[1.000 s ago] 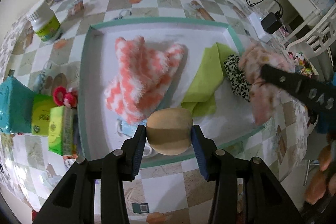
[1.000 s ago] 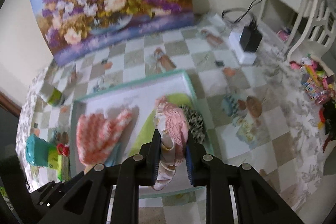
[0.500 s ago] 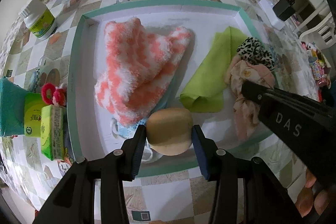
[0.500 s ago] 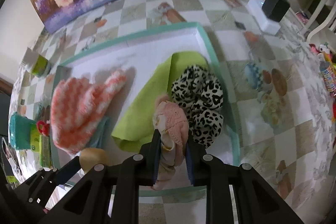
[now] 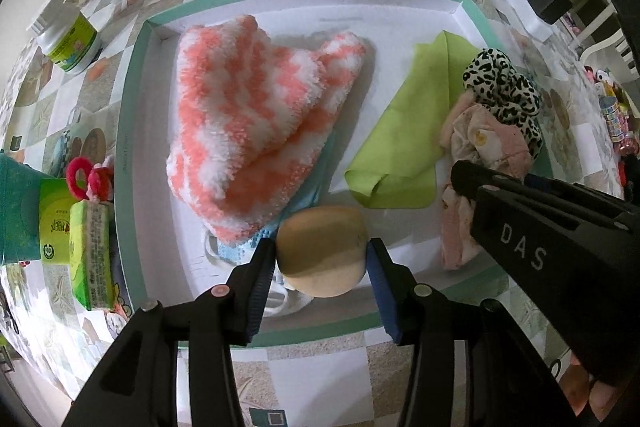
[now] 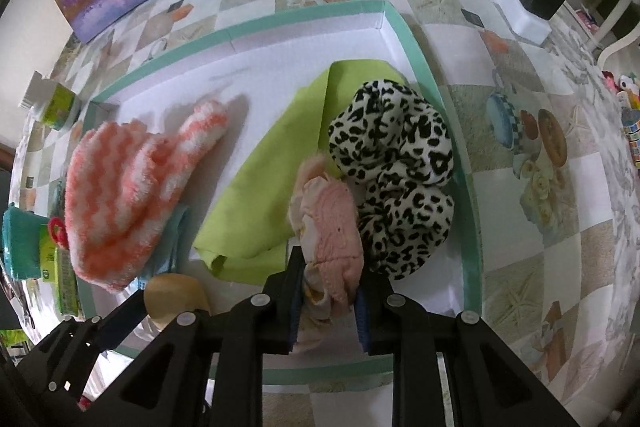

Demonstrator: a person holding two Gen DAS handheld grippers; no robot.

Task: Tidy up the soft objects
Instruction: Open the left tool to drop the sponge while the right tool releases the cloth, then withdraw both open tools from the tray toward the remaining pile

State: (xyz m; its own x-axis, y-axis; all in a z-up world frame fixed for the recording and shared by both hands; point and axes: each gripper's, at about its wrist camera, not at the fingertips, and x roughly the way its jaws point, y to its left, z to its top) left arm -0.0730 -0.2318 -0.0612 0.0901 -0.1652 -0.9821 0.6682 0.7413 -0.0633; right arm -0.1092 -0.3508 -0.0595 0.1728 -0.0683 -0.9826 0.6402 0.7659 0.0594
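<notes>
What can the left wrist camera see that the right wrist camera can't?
Only the left wrist view shows the light blue cloth peeking from under the fuzzy towel, and the right gripper's side marked "DAS".

Only the right wrist view shows the right gripper from behind, its pads pinching the pink cloth.

Both show the teal-rimmed tray, orange-and-white fuzzy towel, green cloth, leopard-print scrunchie, and the tan sponge squeezed in the left gripper.

Checkered tablecloth-covered table, seashell and teacup prints all over. Sitting right on it: shallow teal-rimmed tray in the middle, white bottle with green label far left, green tissue packs and a red hair tie near left, white power strip with black adapter far right.
</notes>
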